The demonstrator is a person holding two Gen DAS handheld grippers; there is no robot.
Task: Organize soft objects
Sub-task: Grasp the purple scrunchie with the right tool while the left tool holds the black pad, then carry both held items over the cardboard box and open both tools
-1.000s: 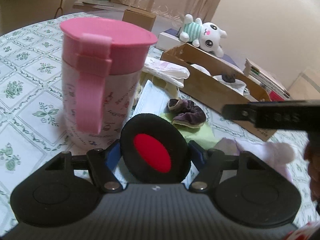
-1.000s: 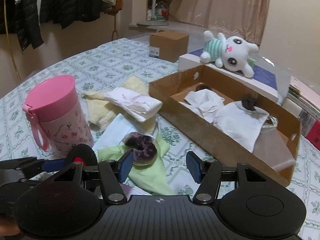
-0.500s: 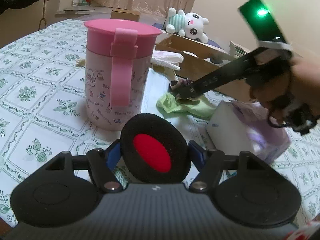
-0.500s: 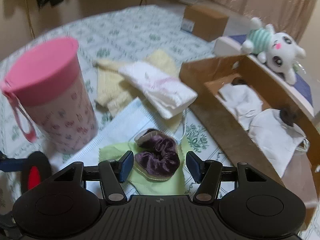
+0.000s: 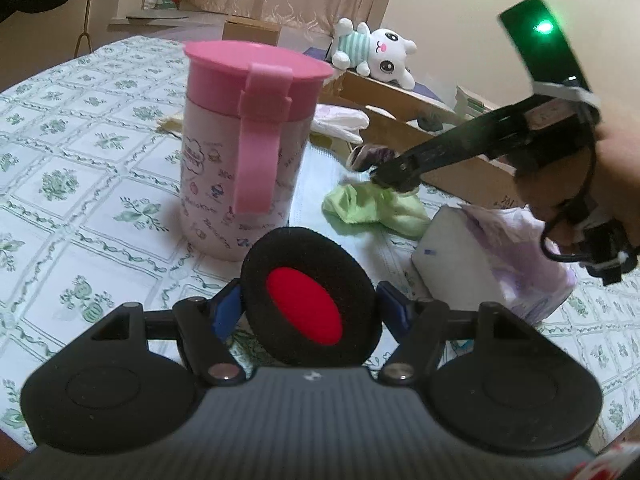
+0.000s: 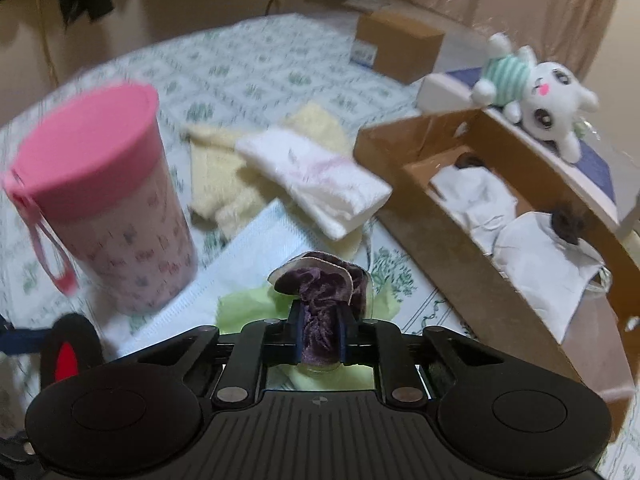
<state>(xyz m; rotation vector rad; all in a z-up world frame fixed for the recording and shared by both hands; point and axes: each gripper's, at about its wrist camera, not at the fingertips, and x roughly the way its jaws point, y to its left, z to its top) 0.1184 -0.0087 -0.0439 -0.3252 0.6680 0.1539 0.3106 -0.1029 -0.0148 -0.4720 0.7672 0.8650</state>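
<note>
My left gripper (image 5: 310, 312) is shut on a black foam pad with a red centre (image 5: 308, 304), held low over the tablecloth. My right gripper (image 6: 320, 336) is shut on a purple velvet scrunchie (image 6: 324, 292), which sits over a light green cloth (image 6: 248, 308). In the left wrist view the right gripper's tip (image 5: 394, 174) meets the scrunchie (image 5: 374, 156) on the green cloth (image 5: 374, 208). The black foam pad also shows in the right wrist view (image 6: 70, 354) at lower left. A cardboard box (image 6: 492, 240) to the right holds white cloths.
A pink lidded cup (image 5: 244, 148) stands left of the cloths. A blue face mask (image 6: 248, 252), a white folded cloth (image 6: 320, 180) and a yellow towel (image 6: 224, 168) lie on the table. A lilac tissue pack (image 5: 500, 256) lies at right. A plush bunny (image 6: 536, 96) rests behind the box.
My right gripper moved down onto the purple scrunchie and closed on it. My left gripper stayed shut on the foam pad and shifted slightly back.
</note>
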